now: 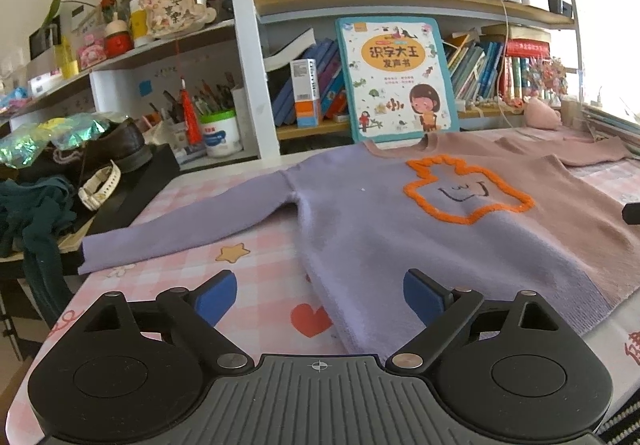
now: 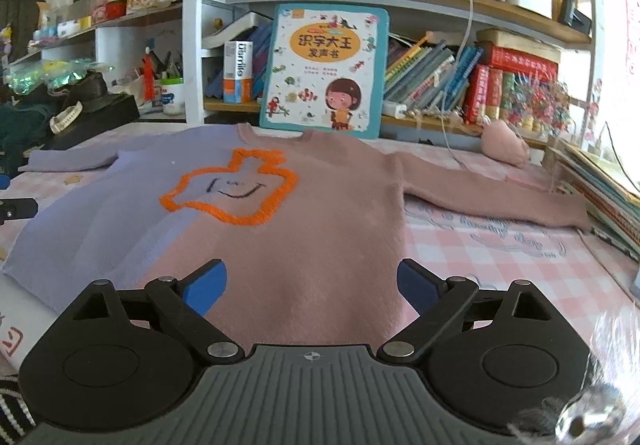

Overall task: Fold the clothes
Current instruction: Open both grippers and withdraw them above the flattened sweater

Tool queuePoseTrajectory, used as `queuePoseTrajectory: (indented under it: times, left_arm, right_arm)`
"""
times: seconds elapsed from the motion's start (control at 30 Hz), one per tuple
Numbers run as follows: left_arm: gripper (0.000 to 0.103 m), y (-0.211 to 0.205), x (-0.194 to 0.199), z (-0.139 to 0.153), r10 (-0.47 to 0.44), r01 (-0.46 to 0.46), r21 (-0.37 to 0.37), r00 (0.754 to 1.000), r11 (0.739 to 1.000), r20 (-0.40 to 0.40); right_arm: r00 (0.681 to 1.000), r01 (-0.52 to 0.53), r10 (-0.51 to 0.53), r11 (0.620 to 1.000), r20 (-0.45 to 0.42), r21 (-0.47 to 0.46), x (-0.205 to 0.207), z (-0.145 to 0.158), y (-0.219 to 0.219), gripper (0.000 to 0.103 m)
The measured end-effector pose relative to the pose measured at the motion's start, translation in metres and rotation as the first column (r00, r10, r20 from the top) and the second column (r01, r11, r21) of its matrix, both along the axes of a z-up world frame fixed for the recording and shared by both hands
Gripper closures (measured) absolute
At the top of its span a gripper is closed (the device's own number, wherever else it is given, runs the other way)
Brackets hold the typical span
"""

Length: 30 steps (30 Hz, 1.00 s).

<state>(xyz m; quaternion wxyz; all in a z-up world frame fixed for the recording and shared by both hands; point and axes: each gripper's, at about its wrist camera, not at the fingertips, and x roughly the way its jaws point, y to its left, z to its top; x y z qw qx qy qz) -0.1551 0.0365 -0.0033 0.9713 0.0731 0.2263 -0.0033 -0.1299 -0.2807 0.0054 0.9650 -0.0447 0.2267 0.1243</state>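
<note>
Room, left wrist view: we are looking at crowded bookshelves [image 1: 400,1], with a children's book [image 1: 396,79] standing upright behind the bench [image 1: 180,213] and its pink checked cloth.
Sweater: the sweater [image 1: 380,229] is lying flat, front up, lilac sleeve stretching out to the left.
Left hand-held gripper [image 1: 320,299]: we are holding it with its blue pads apart, gripping nothing, over the lilac hem edge.
Right wrist view, sweater [image 2: 312,221]: its pink half is lying spread, pink sleeve reaching right across the cloth.
Right hand-held gripper [image 2: 312,285]: its pads are standing apart, empty, above the pink hem.
</note>
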Motion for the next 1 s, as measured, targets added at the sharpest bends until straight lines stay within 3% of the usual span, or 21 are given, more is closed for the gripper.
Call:
queuePoseTrajectory:
  times: [0.67,1.0]
  left_arm:
    - [0.007,0.023,0.012,0.004,0.035,-0.034,-0.027,0.999,0.999,0.041]
    - [0.006,0.041,0.031,0.000,0.114,-0.113,-0.043,0.993,0.993,0.019]
  right_arm:
    - [0.986,-0.160,0.162,0.984,0.031,-0.076,0.039,0.012,0.071,0.008]
    - [0.962,-0.270,0.273,0.955,0.003,-0.125,0.071,0.003,0.108,0.007]
